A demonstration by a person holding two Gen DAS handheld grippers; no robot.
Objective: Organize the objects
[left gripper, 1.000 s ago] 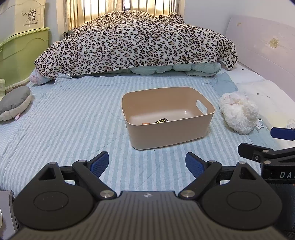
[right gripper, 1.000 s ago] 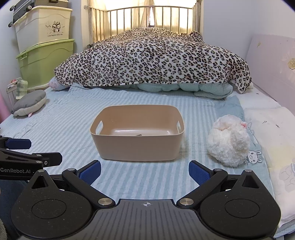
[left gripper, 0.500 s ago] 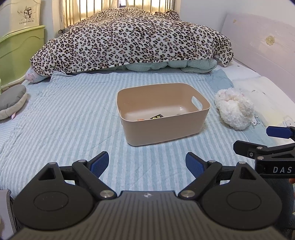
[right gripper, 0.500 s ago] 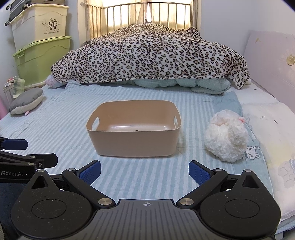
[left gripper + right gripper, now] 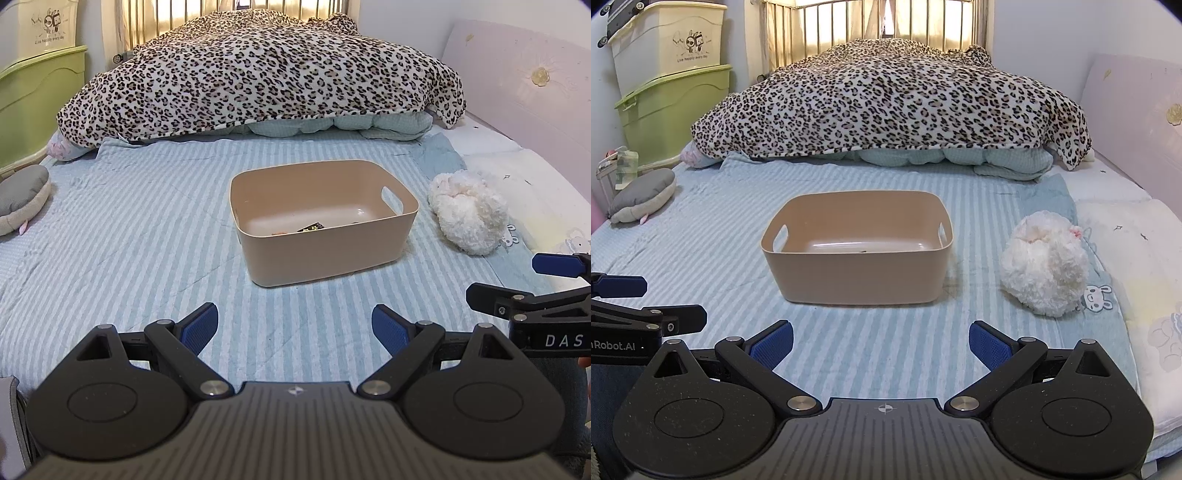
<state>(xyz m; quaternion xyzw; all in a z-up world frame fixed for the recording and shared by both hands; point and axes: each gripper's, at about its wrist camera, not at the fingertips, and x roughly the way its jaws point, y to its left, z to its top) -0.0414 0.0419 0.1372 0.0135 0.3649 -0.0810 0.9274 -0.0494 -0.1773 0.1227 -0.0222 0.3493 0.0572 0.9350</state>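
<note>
left gripper [image 5: 294,326] | right gripper [image 5: 881,341] | both spread wide, hold nothing | near edge, facing beige bin [image 5: 857,271] | white plush [image 5: 1044,264] right of bin, likely next pick

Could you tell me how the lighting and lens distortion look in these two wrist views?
Left wrist view: backlight through the window bars is blown out; the beige bin is sharp and casts a faint shadow. Right wrist view: the same glare at the top, fisheye bending the storage boxes, dark vignette in the corners, white plush toy in focus.
</note>
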